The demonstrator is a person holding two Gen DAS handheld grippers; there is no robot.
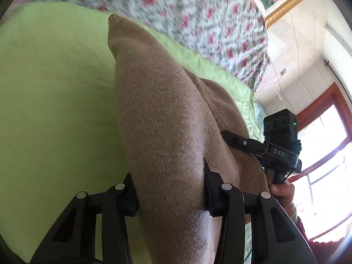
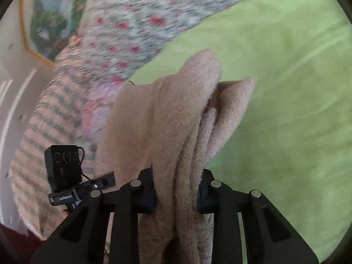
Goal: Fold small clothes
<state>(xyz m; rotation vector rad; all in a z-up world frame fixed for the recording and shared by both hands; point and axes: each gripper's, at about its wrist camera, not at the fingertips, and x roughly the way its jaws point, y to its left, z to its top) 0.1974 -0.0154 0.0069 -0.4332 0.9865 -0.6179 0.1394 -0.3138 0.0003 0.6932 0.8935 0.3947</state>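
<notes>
A tan knitted garment point(image 1: 158, 110) hangs between both grippers above a light green sheet point(image 1: 50, 92). My left gripper point(image 1: 170, 191) is shut on a thick fold of it. My right gripper point(image 2: 177, 195) is shut on another bunched edge of the same garment point(image 2: 176, 118), which folds into several layers there. In the left wrist view the right gripper point(image 1: 237, 140) holds the garment's right edge. In the right wrist view part of the left gripper point(image 2: 103, 181) shows at lower left beside the cloth.
A floral quilt point(image 1: 198, 17) lies behind the green sheet point(image 2: 286, 88). A striped pink blanket point(image 2: 44, 118) lies at the left of the right wrist view. A red-framed window point(image 1: 325, 149) and a framed picture point(image 2: 48, 22) stand on the walls.
</notes>
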